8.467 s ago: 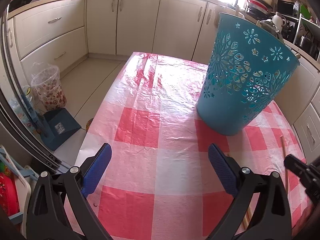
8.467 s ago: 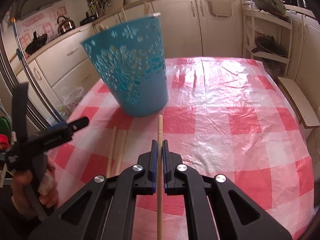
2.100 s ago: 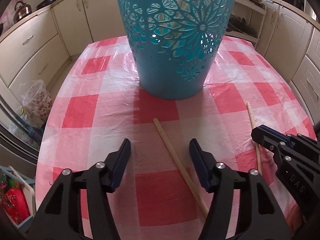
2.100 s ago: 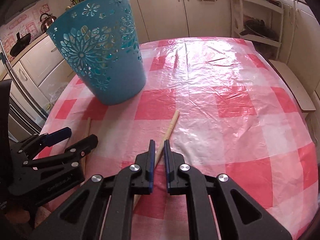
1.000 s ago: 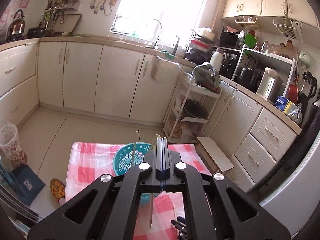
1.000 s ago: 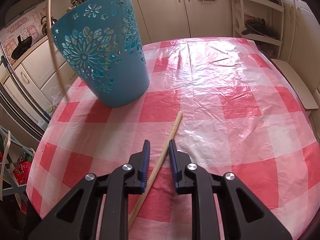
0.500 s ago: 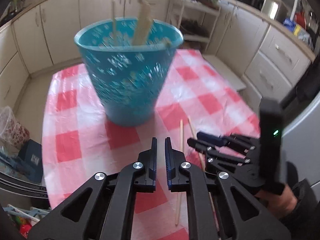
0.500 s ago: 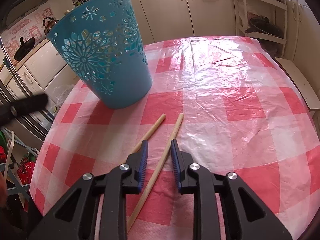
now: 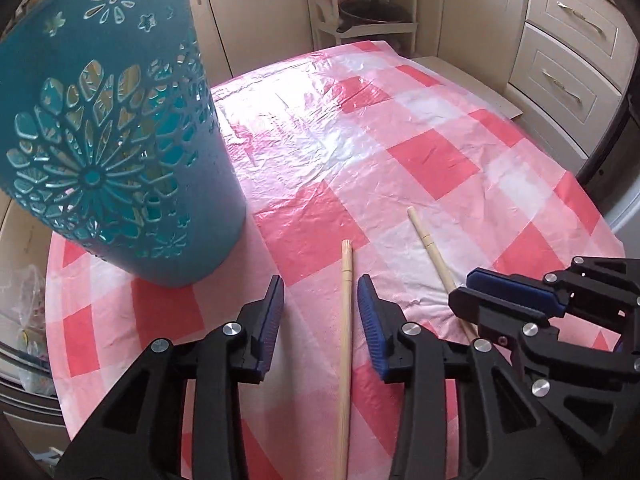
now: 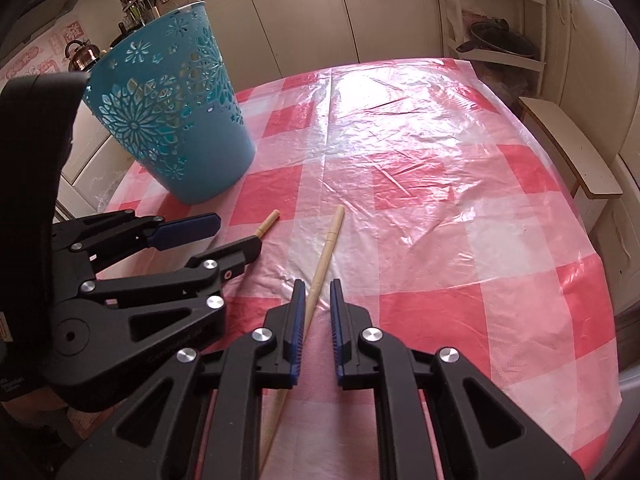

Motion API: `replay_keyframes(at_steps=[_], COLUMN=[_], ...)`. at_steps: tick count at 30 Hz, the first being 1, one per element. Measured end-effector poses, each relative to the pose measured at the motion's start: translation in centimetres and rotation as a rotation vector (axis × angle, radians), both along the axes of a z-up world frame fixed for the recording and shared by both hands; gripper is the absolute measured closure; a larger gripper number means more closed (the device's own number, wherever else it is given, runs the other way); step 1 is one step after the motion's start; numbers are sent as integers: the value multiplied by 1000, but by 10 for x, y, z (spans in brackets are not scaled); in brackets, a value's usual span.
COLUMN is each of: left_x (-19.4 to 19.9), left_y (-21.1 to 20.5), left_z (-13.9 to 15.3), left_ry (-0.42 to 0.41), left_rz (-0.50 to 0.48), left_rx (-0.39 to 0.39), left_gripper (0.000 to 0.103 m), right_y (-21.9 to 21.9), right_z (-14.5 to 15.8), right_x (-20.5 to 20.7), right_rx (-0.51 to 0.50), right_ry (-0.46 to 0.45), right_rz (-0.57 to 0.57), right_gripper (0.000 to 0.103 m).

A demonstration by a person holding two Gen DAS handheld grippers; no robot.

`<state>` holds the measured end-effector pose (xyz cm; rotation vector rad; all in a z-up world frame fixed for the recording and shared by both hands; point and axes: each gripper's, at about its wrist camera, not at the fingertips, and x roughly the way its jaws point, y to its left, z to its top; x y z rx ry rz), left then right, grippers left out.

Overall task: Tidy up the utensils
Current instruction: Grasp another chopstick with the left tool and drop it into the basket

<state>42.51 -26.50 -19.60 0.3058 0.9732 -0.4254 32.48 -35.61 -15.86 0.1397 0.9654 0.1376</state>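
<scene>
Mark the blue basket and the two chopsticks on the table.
blue basket [image 10: 200, 152]: right wrist view, lower side wall.
left chopstick [image 9: 345, 320]: left wrist view, shaft between the left gripper's fingers.
right chopstick [image 10: 329, 240]: right wrist view, shaft near far tip.

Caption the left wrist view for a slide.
Left gripper opening around a chopstick on the checked tablecloth, beside the teal basket.
</scene>
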Motion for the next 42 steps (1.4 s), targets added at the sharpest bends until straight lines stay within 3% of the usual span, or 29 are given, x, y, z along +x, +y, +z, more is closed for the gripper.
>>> replay_keyframes(at_steps=[1, 2, 3, 6, 10, 12, 16, 18, 21, 24, 29, 36, 42], left_x=[0, -2, -5, -12, -30, -35, -24, -10, 17, 47, 79, 99, 96], left_y=[-2, -5, -6, 13, 63, 89, 130, 140, 148, 146, 133, 146, 141], left_z=[0, 0, 0, 5, 57, 101, 194, 226, 250, 255, 237, 195, 178], left_ry=[7, 7, 1, 44, 53, -2, -223, -342, -432, -494, -568, -534, -525], left_rz=[-19, -31, -39, -22, 14, 25, 91, 141, 217, 284, 384, 479, 464], left_rx=[-8, -3, 5, -73, -297, -400, -522, -549, -610, -635, -583, -603, -547], left_gripper=[94, 98, 98, 98, 98, 98, 98, 98, 98, 98, 98, 98, 98], right_y=[-1, -2, -3, -8, -3, 1, 8, 12, 12, 10, 12, 8, 10], right_z=[0, 0, -1, -1, -1, 0, 1, 1, 0, 0, 0, -1, -1], right_x=[1, 4, 4, 4, 4, 4, 4, 4, 3, 2, 4, 8, 9], right_rx=[4, 11, 20, 33, 28, 25, 8, -8, -4, 11, 14, 47, 44], right_ry=[-1, -2, -5, -9, -16, -18, -23, -27, -33, -43, -56, -58, -60], right_rz=[-1, -3, -5, -5, 0, 4, 10, 13, 9, 3, 11, 7, 15], right_gripper=[91, 91, 91, 91, 84, 80, 73, 72, 72, 71, 67, 66, 63])
